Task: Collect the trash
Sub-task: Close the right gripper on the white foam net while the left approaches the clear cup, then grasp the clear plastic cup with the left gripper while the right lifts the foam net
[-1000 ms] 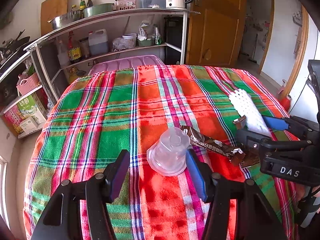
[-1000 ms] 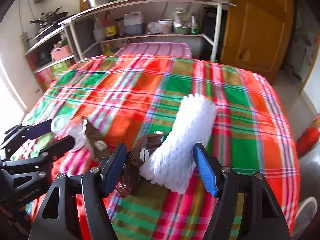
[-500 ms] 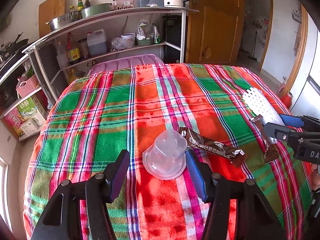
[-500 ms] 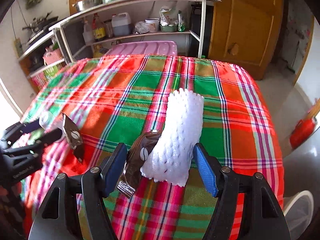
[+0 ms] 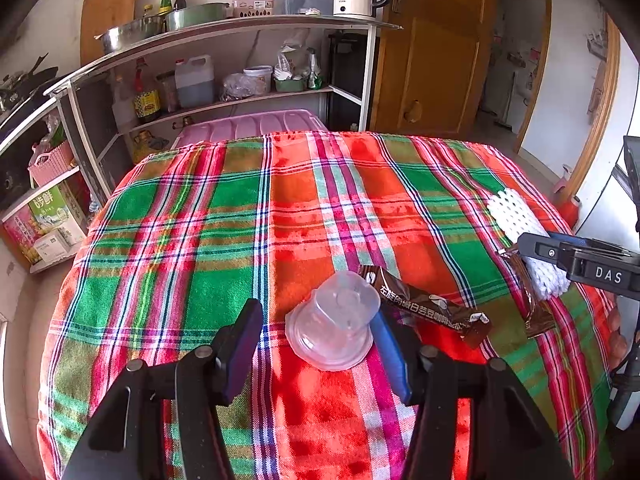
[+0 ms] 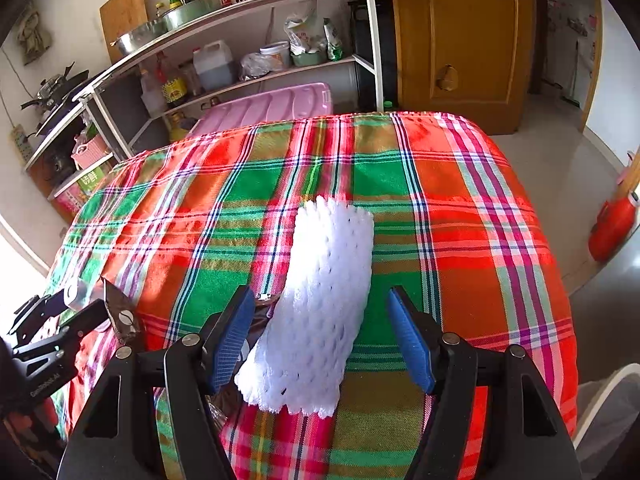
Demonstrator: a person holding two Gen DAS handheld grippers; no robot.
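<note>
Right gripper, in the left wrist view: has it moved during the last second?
Yes. The right gripper has shifted right, away from the long brown wrapper whose end it overlapped before; tablecloth now shows between them.

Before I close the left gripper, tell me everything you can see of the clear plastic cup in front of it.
The clear plastic cup is a small, translucent, thin-walled tub, seemingly empty. It lies tipped on the plaid tablecloth, wide flanged rim toward the camera, narrower base pointing away and up. It sits between the open fingers of the left gripper, close against the right finger, well apart from the left one. The long brown wrapper lies right beside its base; contact is unclear.
</note>
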